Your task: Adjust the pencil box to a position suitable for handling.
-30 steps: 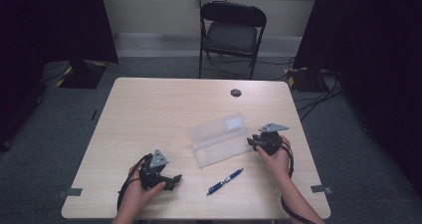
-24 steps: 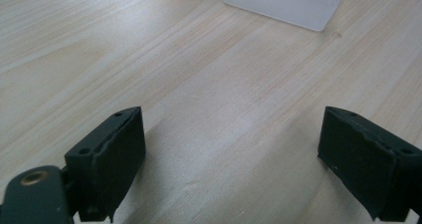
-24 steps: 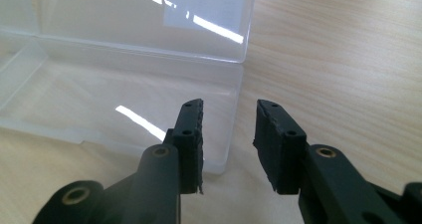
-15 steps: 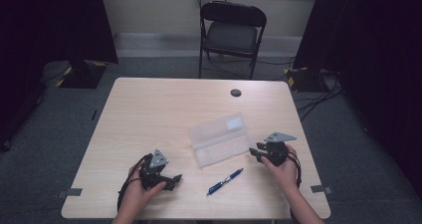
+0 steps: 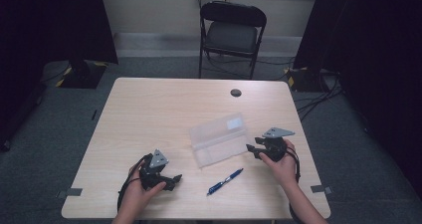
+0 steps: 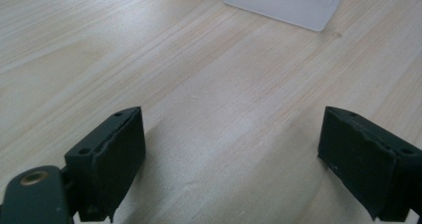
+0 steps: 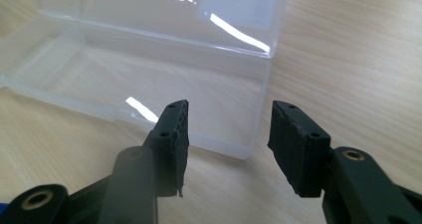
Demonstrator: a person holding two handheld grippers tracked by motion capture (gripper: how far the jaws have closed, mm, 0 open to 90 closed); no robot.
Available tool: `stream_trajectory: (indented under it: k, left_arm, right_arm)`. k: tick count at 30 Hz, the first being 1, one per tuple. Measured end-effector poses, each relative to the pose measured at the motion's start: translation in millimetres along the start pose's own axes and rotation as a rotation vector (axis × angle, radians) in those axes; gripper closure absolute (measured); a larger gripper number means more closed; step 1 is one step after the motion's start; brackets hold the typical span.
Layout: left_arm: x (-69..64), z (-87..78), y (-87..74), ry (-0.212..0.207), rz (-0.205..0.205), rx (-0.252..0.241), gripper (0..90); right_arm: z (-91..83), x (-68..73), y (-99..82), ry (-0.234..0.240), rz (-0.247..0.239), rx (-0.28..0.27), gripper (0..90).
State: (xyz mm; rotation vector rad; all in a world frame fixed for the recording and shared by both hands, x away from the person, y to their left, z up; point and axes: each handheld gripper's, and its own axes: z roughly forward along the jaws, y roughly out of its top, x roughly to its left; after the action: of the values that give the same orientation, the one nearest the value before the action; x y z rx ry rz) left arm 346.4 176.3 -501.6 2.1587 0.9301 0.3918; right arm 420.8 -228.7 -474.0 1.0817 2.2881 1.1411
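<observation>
A clear plastic box point(image 5: 219, 139) lies open in the middle of the table, its lid point(image 7: 164, 10) folded back and its tray point(image 7: 149, 79) bare inside. A blue pen point(image 5: 225, 181) lies on the wood nearer the person. My right gripper point(image 5: 251, 149) is just right of the box and points at its right end. In the right gripper view its jaws point(image 7: 229, 119) are partly apart and have just been opening, with nothing between them. My left gripper point(image 5: 171, 179) rests near the front left edge, its jaws point(image 6: 234, 134) wide open over bare wood, pointing toward the box point(image 6: 283, 2).
A round black grommet point(image 5: 236, 92) sits in the table point(image 5: 149, 114) near its far edge. A black folding chair point(image 5: 232, 30) stands behind the table. Cables point(image 5: 318, 94) trail over the floor at the right. Grey tape tabs point(image 5: 318, 188) mark the front corners.
My right gripper has drawn back a little from the box's right end toward the person. The left gripper, box and pen have stayed put.
</observation>
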Motion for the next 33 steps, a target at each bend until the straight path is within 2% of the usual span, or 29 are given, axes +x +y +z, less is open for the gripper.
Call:
stream_trajectory:
  k: [3,5,7,8,13,14,20,23,27,30,33]
  left_arm:
    - [0.0,0.0,0.0,0.000,0.000,0.000,11.1]
    - [0.0,0.0,0.0,0.000,0.000,0.000,11.1]
    - [0.0,0.0,0.0,0.000,0.000,0.000,11.1]
    - [0.0,0.0,0.0,0.000,0.000,0.000,11.1]
    - [0.0,0.0,0.0,0.000,0.000,0.000,11.1]
    - [0.0,0.0,0.0,-0.001,0.000,0.000,11.1]
    - [0.0,0.0,0.0,0.000,0.000,0.000,11.1]
    - [0.0,0.0,0.0,0.000,0.000,0.000,11.1]
    - [0.0,0.0,0.0,0.000,0.000,0.000,11.1]
    - [0.0,0.0,0.0,0.000,0.000,0.000,11.1]
    - [0.0,0.0,0.0,0.000,0.000,0.000,11.1]
  right_arm:
    - [2.6,9.8,3.5,0.053,-0.060,-0.002,46.8]
    - [7.3,17.3,4.5,0.098,-0.093,0.020,43.6]
    - [10.2,20.7,4.4,0.110,-0.107,0.029,43.2]
    - [15.7,26.4,4.2,0.123,-0.142,0.045,42.9]
    - [21.7,27.8,4.2,0.117,-0.158,0.061,44.7]
    - [24.2,26.3,3.6,0.117,-0.166,0.067,49.2]
    - [25.8,24.7,2.6,0.120,-0.139,0.073,56.3]
    - [25.5,27.1,2.9,0.117,-0.143,0.085,66.7]
    - [27.4,26.8,1.2,0.104,-0.136,0.096,73.0]
    - [27.7,25.7,-0.3,0.097,-0.118,0.097,76.3]
    - [27.6,25.2,-0.8,0.081,-0.094,0.094,83.6]
